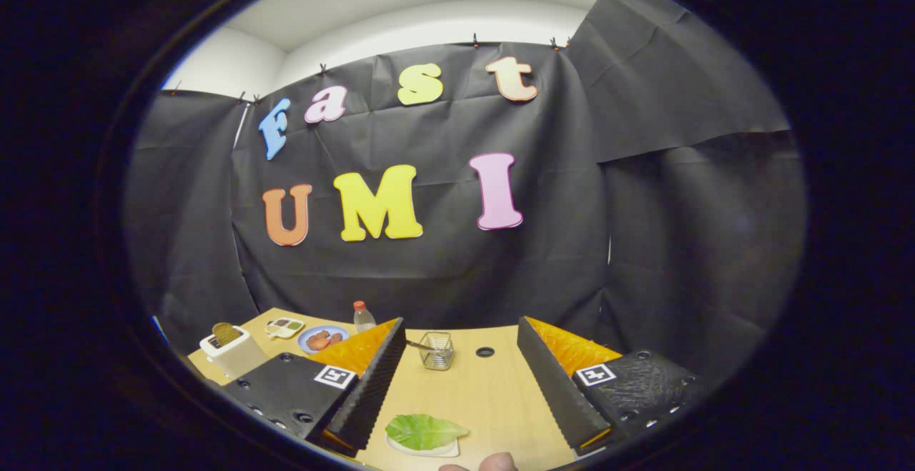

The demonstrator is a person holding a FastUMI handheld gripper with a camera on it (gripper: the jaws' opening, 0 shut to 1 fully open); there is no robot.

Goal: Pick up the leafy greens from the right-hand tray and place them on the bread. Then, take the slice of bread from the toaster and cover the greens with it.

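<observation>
I see a light wooden table (493, 392) backed by black cloth. My gripper (461, 339) has its fingers spread wide, holding nothing. Low in the frame, between them, the leafy greens (425, 430) lie on a bread slice (444, 449). At lower left, a white toaster (232, 354) holds toast (226, 333).

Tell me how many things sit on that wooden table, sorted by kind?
Toaster holding bread: 1
Dishes of food: 2
Bottle: 1
Wire holder: 1
Green leaf between the open gripper fingers: 1
Total: 6
</observation>
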